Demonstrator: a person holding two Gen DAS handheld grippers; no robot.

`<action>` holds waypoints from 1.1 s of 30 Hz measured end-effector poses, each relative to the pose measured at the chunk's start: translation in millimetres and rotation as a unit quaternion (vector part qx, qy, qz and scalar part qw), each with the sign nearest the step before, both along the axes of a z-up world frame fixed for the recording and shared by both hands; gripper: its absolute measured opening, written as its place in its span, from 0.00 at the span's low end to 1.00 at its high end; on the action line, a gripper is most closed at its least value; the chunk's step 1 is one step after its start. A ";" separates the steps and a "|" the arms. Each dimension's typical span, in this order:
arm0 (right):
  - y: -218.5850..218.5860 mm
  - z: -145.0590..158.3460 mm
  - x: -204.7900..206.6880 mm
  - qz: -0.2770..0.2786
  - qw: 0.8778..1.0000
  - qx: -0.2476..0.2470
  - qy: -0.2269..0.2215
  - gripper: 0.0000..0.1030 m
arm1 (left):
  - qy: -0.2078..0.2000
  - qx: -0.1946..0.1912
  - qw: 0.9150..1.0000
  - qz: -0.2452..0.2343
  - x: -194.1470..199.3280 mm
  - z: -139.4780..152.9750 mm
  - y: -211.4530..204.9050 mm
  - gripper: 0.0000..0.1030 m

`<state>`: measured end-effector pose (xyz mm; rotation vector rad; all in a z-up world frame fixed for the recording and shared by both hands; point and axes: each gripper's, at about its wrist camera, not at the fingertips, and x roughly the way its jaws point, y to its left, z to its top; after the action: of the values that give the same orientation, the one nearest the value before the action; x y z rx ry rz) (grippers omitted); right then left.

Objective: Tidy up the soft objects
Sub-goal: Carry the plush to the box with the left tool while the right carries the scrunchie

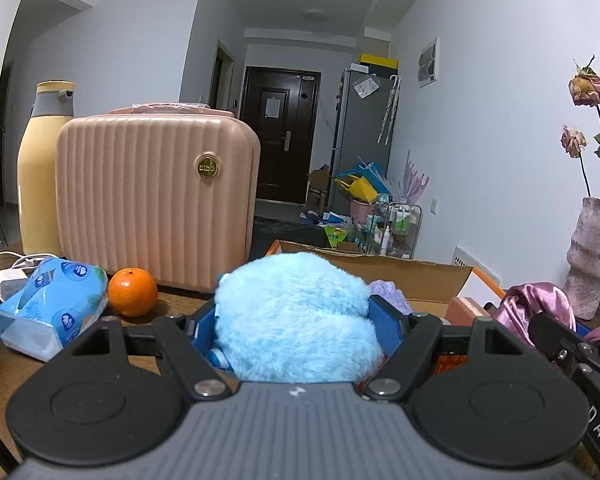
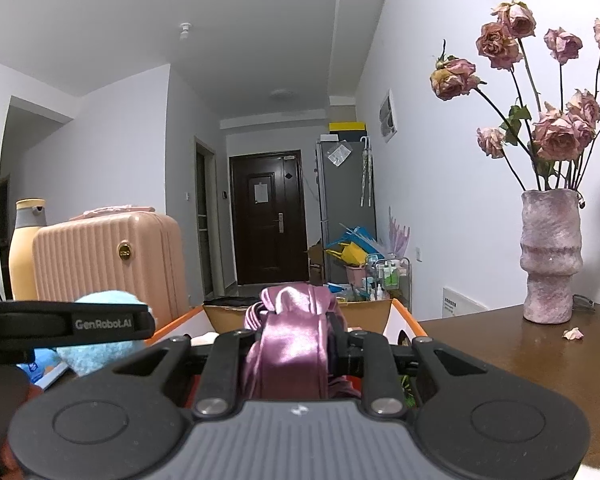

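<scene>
My left gripper (image 1: 296, 316) is shut on a fluffy light-blue plush toy (image 1: 296, 320), squeezed between its blue pads above the near side of an open cardboard box (image 1: 420, 276). A lilac soft item (image 1: 384, 290) lies inside the box behind the plush. My right gripper (image 2: 296, 328) is shut on a bunch of shiny pink satin fabric (image 2: 288, 344), held over the same box (image 2: 376, 308). That fabric (image 1: 536, 304) and the right gripper's body show at the right edge of the left wrist view. The blue plush (image 2: 100, 344) and the left gripper appear at the left of the right wrist view.
A pink ribbed case (image 1: 156, 196) and a yellow bottle (image 1: 40, 176) stand behind on the left. An orange (image 1: 133, 292), a blue tissue pack (image 1: 48, 308) and a white charger with cable (image 1: 10, 280) lie on the wooden table (image 2: 520, 356). A vase of dried roses (image 2: 550, 256) stands at right.
</scene>
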<state>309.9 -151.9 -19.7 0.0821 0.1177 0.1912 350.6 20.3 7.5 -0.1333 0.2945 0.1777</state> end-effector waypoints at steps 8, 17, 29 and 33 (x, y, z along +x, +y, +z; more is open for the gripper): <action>1.5 -0.2 12.7 -0.001 1.000 0.002 -0.003 0.22 | -0.004 -0.003 1.000 -0.001 15.0 0.6 -3.5 0.75; 2.6 -1.6 29.7 -0.004 1.000 0.006 -0.003 0.22 | -0.006 -0.004 1.000 -0.001 34.4 0.3 -7.4 0.75; 2.9 5.1 60.3 -0.014 1.000 0.012 -0.014 0.22 | -0.006 -0.005 1.000 -0.001 56.3 -0.3 -13.0 0.75; 2.6 9.5 72.4 -0.016 1.000 0.014 -0.017 0.22 | -0.007 -0.008 1.000 0.001 67.2 0.1 -14.5 0.75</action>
<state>382.2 -149.3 -10.2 0.1085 0.0801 0.1627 417.8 5.8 7.6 -0.1503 0.2826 0.1762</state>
